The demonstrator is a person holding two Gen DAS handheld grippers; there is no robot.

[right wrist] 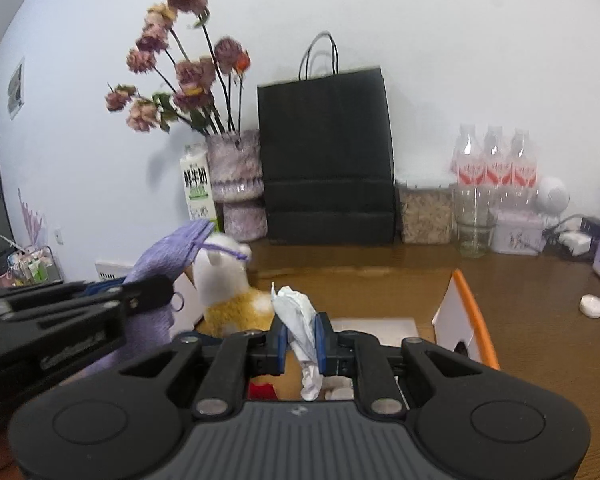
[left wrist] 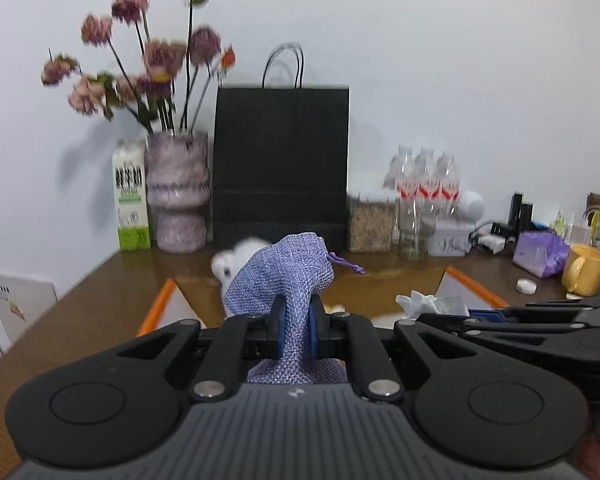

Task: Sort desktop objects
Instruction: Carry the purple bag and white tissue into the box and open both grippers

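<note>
My left gripper (left wrist: 298, 330) is shut on a purple woven drawstring pouch (left wrist: 280, 272) and holds it above the open box; it also shows in the right wrist view (right wrist: 168, 254). My right gripper (right wrist: 300, 344) is shut on a crumpled white tissue (right wrist: 296, 312), which also shows in the left wrist view (left wrist: 416, 302). Both hover over a white box with orange rim (right wrist: 470, 312), its left rim in the left wrist view (left wrist: 158, 306). A white and yellow plush toy (right wrist: 230, 296) stands in the box behind the pouch.
Along the wall stand a milk carton (left wrist: 130, 200), a vase of dried flowers (left wrist: 178, 192), a black paper bag (left wrist: 280, 164), a grain jar (left wrist: 370, 220) and several bottles (left wrist: 422, 184). A yellow mug (left wrist: 582, 268), purple packet (left wrist: 540, 254) and small white puck (right wrist: 591, 305) lie right.
</note>
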